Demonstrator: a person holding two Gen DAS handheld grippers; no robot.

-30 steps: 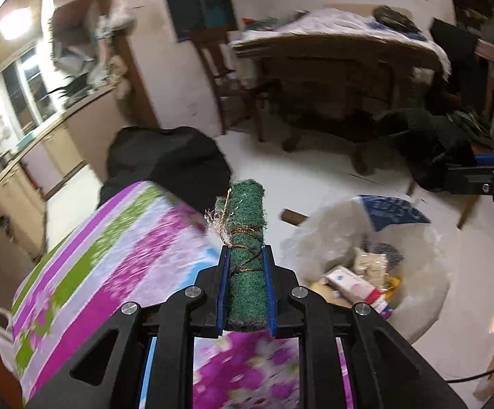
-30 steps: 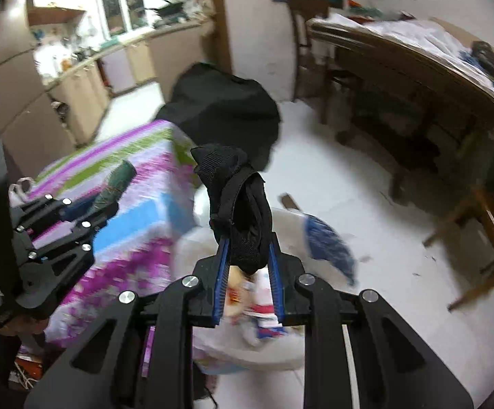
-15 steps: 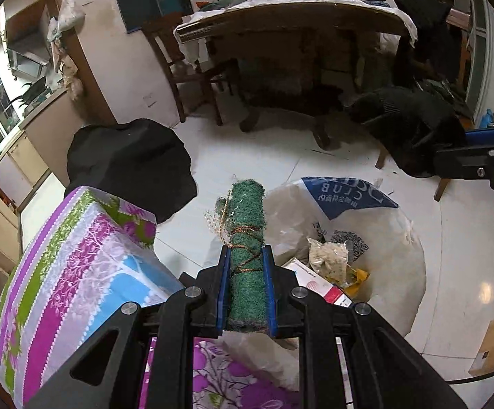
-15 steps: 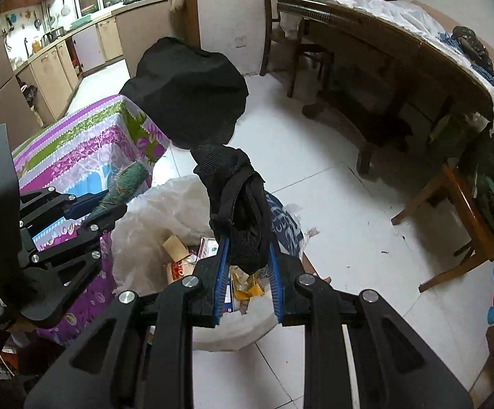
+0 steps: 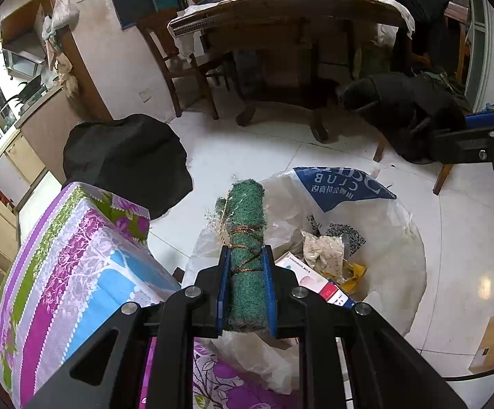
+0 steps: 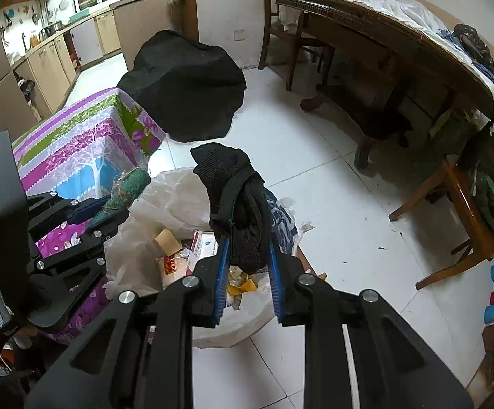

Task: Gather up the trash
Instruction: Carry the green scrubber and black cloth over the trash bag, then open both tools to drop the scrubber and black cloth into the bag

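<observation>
A plastic trash bag [image 5: 376,235] sits open on the tiled floor, already holding cartons and wrappers. Above it, the right gripper [image 6: 247,272] pinches a black cloth [image 6: 236,204] and the left gripper [image 5: 245,289] clamps a green scrubber roll [image 5: 247,235]; neither has been dropped in yet.

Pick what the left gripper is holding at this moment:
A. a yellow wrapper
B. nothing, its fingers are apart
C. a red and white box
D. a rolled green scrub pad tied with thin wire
D: in the left wrist view the left gripper is shut on a rolled green scrub pad bound with thin wire, above the open trash bag.
</observation>
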